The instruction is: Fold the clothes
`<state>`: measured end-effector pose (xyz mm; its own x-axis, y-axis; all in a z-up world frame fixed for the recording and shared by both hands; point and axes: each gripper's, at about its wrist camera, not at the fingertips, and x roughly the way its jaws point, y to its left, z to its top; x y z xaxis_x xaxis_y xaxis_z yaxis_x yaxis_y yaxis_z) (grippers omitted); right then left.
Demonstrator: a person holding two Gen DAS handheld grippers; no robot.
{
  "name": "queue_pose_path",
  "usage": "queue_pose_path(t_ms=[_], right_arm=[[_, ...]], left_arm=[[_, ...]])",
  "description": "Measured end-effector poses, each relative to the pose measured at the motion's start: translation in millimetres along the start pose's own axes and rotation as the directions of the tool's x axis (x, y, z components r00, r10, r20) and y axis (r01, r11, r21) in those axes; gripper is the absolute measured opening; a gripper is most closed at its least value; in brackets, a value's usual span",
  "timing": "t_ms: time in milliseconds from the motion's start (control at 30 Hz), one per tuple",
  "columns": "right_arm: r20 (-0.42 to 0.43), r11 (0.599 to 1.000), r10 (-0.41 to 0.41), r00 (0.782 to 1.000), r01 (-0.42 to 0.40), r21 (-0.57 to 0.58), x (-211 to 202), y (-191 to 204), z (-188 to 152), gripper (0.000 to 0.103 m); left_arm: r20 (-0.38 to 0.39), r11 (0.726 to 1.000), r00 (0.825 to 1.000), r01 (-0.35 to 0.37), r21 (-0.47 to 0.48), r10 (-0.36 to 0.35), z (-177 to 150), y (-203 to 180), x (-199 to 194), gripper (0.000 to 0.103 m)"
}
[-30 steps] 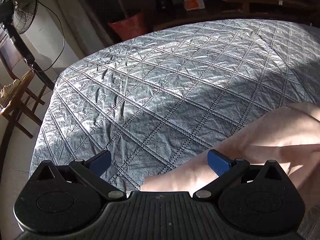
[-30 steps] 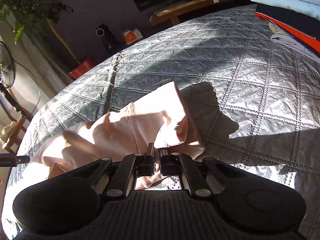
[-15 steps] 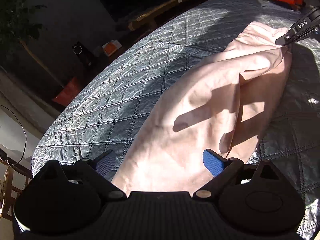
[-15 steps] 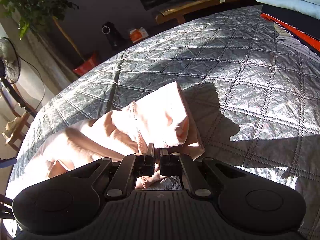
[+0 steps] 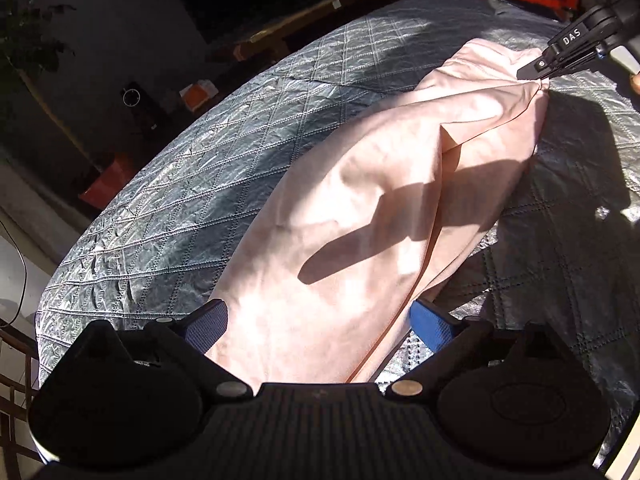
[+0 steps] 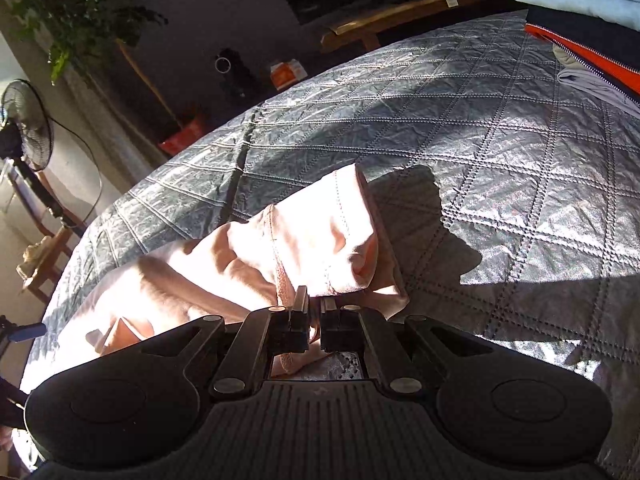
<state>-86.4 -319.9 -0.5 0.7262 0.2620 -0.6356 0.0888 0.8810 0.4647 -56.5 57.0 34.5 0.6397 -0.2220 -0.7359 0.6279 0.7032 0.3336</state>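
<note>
One pink garment lies between left tool pads.

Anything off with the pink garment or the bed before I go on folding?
Nothing damaged or spilled. The pink garment lies rumpled and askew across the grey quilt, one end bunched in the shut right gripper. The left gripper straddles the other end, its jaws opening. The folded stack looks tidy.

A pale pink garment lies stretched, rumpled, across the quilted bedspread.
</note>
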Motion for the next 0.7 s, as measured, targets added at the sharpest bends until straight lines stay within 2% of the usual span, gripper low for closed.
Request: queue_pose_path(t_ms=[33,100,200,367,400,467,567,700], right_arm=[[0.002,1.0,0.003,1.0,-0.003,0.0,0,0,0,0.004],[0.007,1.0,0.009,1.0,-0.009,0.005,0,-2,-1,0.004],[0.014,1.0,0.011,1.0,-0.011,0.005,0,-1,-2,0.004],[0.019,1.0,0.015,1.0,-0.015,-0.002,-1,-2,-3,0.004],[0.02,1.0,0.016,1.0,-0.015,-0.004,-1,-2,-3,0.004],[0.022,1.0,0.016,1.0,-0.016,-0.005,0,-2,-3,0.004],[0.025,1.0,0.019,1.0,-0.019,-0.003,-1,-2,-4,0.004],[0.025,1.0,0.02,0.999,-0.02,-0.004,-1,-3,-4,0.004]], left_arm=[[0.004,1.0,1.0,0.008,-0.024,-0.008,1,4,-1,0.102],[-0.012,0.998,1.0,0.024,-0.056,-0.025,1,8,3,0.102],[-0.05,0.999,0.998,0.033,-0.029,-0.035,-3,2,13,0.1],[-0.034,1.0,0.999,0.01,-0.022,-0.011,-6,-1,16,0.102],[-0.033,1.0,0.999,0.011,-0.029,-0.012,-6,1,16,0.099],[-0.027,0.998,0.999,0.045,-0.048,-0.046,-6,4,16,0.081],[-0.017,0.994,0.995,0.092,-0.059,-0.093,-7,6,14,0.065],[-0.011,0.99,0.991,0.133,-0.043,-0.133,-7,6,13,0.053]])
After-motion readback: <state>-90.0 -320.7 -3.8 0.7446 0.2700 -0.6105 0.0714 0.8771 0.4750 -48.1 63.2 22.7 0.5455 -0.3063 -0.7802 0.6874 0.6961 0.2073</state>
